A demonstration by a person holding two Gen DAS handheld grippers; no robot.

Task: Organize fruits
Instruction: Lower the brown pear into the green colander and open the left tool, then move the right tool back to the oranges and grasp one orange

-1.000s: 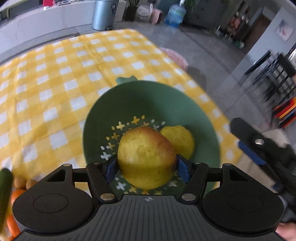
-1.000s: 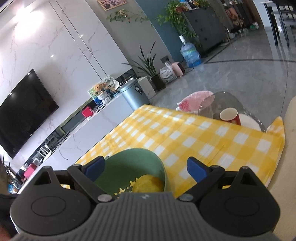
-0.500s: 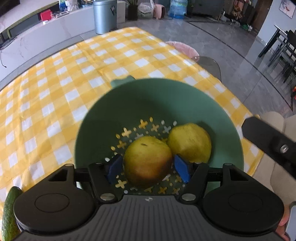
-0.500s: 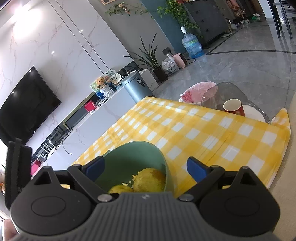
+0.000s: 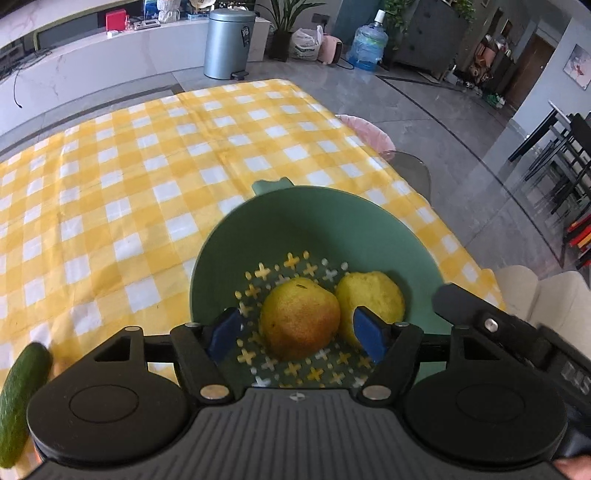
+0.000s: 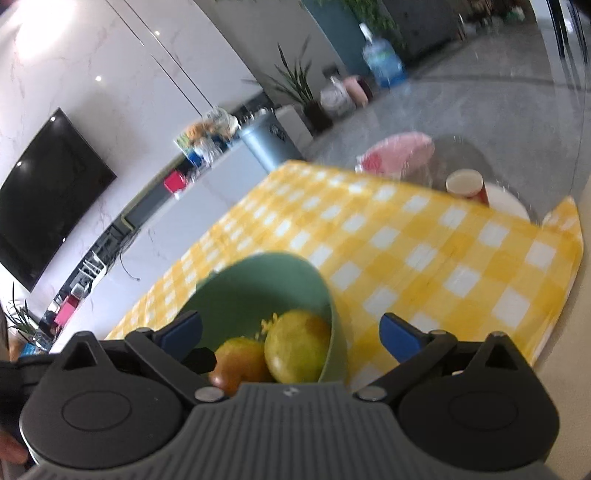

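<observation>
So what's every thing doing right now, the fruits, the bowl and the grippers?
Yellow-orange pear: resting in the bowl, let go, untouched between the left gripper's blue pads.
Plain yellow pear: resting in the bowl beside it.
Green plastic strainer bowl: upright on the yellow checked tablecloth.
Green cucumber: lying on the cloth, outside the bowl.
Left gripper: open, jaws just widened.
Right gripper: open, empty.

A home living room: wall-mounted television (image 6: 48, 192), potted plant (image 5: 284, 22), checked tablecloth (image 5: 147, 166), dining chairs (image 5: 565, 162).
</observation>
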